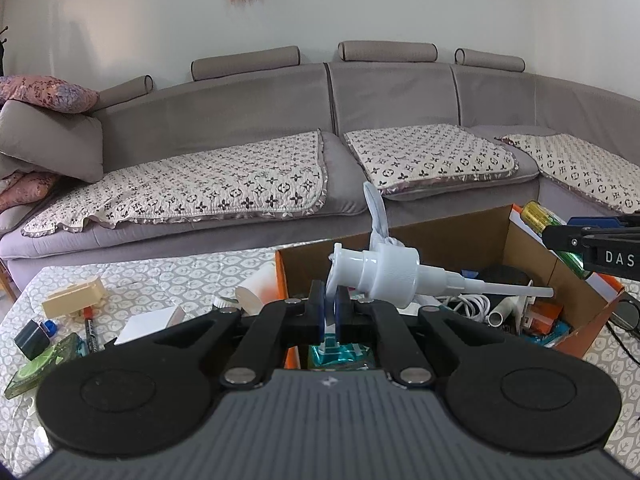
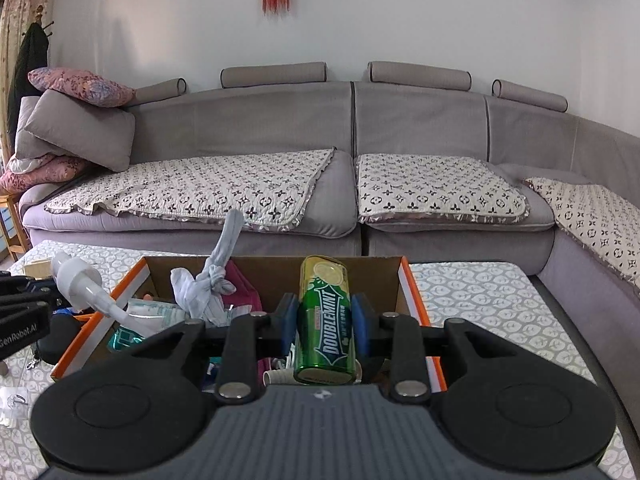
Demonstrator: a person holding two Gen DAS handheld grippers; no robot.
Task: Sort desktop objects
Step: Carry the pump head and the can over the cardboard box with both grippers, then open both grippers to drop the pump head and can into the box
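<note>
While the left gripper (image 1: 329,309) sits low in the middle of its own view, its blue pads are pinched tight on the nozzle of a white pump dispenser head (image 1: 390,274), which hangs sideways above the cardboard box (image 1: 440,236), its thin dip tube pointing to the right. Over at the far left of that frame, on the leaf-patterned tablecloth (image 1: 160,276), we've got a green translucent case (image 1: 38,366), a small dark ink bottle with a blue cap (image 1: 34,336), a cream plastic piece (image 1: 74,296) and a white box (image 1: 150,322), all lying loose and apart from the box. Moving right, inside the box: a teal packet (image 1: 340,354) just beneath the pads, coiled white cable (image 1: 472,304), a short white tube (image 1: 502,312). At the right edge, the other gripper's black frame pokes in, carrying a green and gold can (image 1: 540,216) over the box's far corner.

Switch to the right wrist view! At the left edge the pump head (image 2: 78,280) shows again, held over the box's orange-trimmed wall (image 2: 104,308). Just right of it, a knotted pale grey cloth (image 2: 208,284) stands up out of the box (image 2: 360,266), with something pink (image 2: 244,288) behind it. Dead centre, the right gripper (image 2: 325,326) has its jaws partly closed, clamped on a green Doublemint can (image 2: 326,320), pads pressing both sides, the can upright and hanging above the box's contents. Right of the box, bare tablecloth (image 2: 480,292), and a grey sofa (image 2: 400,128) fills the background.
</note>
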